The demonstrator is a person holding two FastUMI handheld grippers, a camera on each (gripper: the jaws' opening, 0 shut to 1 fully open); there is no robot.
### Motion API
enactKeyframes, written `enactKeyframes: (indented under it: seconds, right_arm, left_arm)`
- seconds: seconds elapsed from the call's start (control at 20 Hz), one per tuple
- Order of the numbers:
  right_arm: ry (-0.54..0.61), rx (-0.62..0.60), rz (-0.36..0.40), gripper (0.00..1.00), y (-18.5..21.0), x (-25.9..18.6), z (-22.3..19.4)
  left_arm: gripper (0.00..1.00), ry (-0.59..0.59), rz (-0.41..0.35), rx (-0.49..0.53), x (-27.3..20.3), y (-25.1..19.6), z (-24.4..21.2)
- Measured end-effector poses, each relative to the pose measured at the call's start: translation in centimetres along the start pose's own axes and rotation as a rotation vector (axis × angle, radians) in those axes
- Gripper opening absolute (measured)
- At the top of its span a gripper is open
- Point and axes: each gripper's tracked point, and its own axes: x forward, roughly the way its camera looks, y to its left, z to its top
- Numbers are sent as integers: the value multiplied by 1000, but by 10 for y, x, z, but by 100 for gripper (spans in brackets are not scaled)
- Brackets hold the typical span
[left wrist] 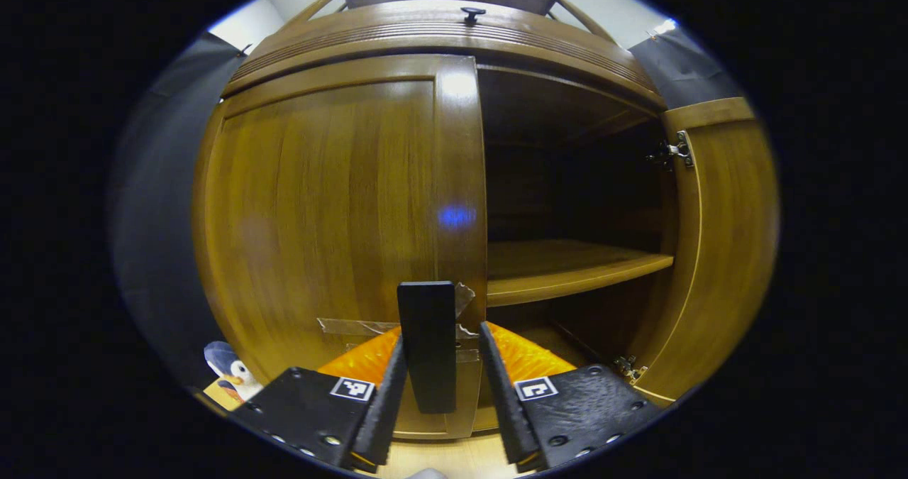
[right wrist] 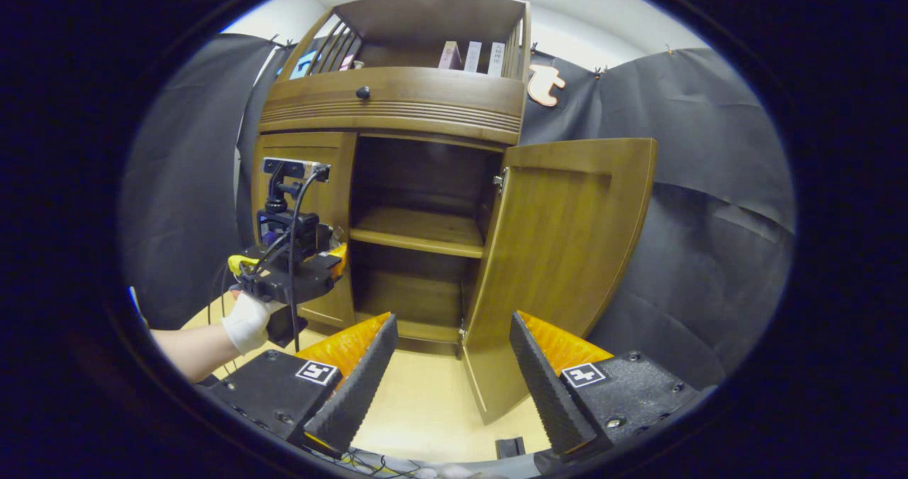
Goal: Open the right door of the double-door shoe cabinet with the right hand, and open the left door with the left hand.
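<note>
While the shoe cabinet (right wrist: 397,117) is seen with its right door (right wrist: 560,252) swung wide, its left door (left wrist: 319,216) is kept shut. The door's handle (left wrist: 427,344) is flanked, untouched, by the left gripper (left wrist: 440,365). The right gripper (right wrist: 450,365) is held before the cabinet, jaws apart.

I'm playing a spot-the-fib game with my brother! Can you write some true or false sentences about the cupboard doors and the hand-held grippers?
1. The right door is swung open. True.
2. The left door is wide open. False: it looks closed.
3. The left hand-held gripper has the black handle between its fingers. True.
4. The right hand-held gripper is squeezing the right door. False: it is open, holding nothing.
5. Shoes fill the shelf. False: it looks bare.
</note>
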Motion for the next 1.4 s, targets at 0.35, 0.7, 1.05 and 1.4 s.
enactKeyframes:
  seconds: [0.35, 0.7, 1.05, 1.4]
  right_arm:
    - [15, -6, 44, 100, 4, 4, -5]
    - [4, -3, 84, 100, 12, 7, -2]
    - [14, 17, 107, 100, 17, -3, -18]
    - [17, 21, 113, 100, 16, -15, -24]
  left_arm:
    - [31, 18, -3, 1, -2, 8, -2]
    - [25, 30, -11, -3, -25, 8, -5]
    - [25, 21, -19, 0, -64, 16, -6]
    - [25, 30, 39, -33, -82, 24, -7]
